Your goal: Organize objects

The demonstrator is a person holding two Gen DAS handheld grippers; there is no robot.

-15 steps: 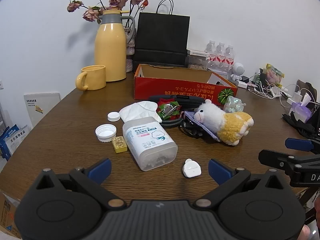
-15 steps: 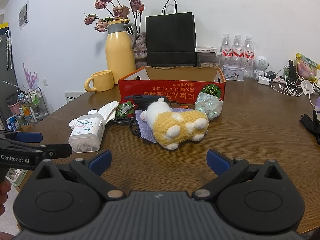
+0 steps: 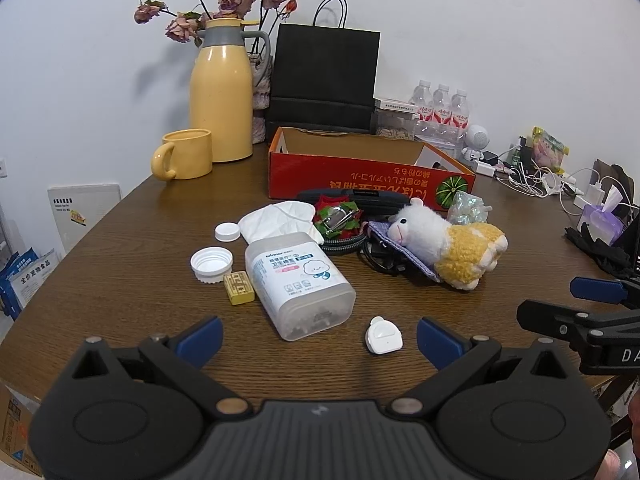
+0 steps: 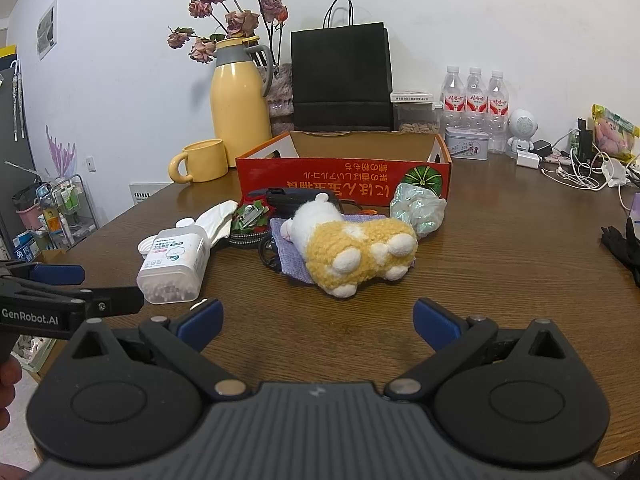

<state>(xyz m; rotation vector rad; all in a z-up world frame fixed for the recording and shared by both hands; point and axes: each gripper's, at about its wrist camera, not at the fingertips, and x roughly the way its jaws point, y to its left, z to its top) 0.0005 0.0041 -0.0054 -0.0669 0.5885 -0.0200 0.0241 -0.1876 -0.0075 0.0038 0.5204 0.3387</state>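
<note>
A fluffy white-and-yellow plush lamb [image 4: 352, 250] lies on its side on a purple cloth mid-table, just before the open red cardboard box [image 4: 344, 178]. Left of it lies a frosted plastic cotton-swab tub [image 3: 300, 284] — smooth, rounded. Left gripper [image 3: 318, 338] and right gripper [image 4: 316, 322] gape wide, empty. Nothing has shifted since the earlier frames.

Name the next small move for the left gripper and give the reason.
Probably ease the left gripper forward over the cotton swab jar: its jaws stand wide open and empty, the jar lies on its side just ahead, and the red box behind looks empty.
</note>
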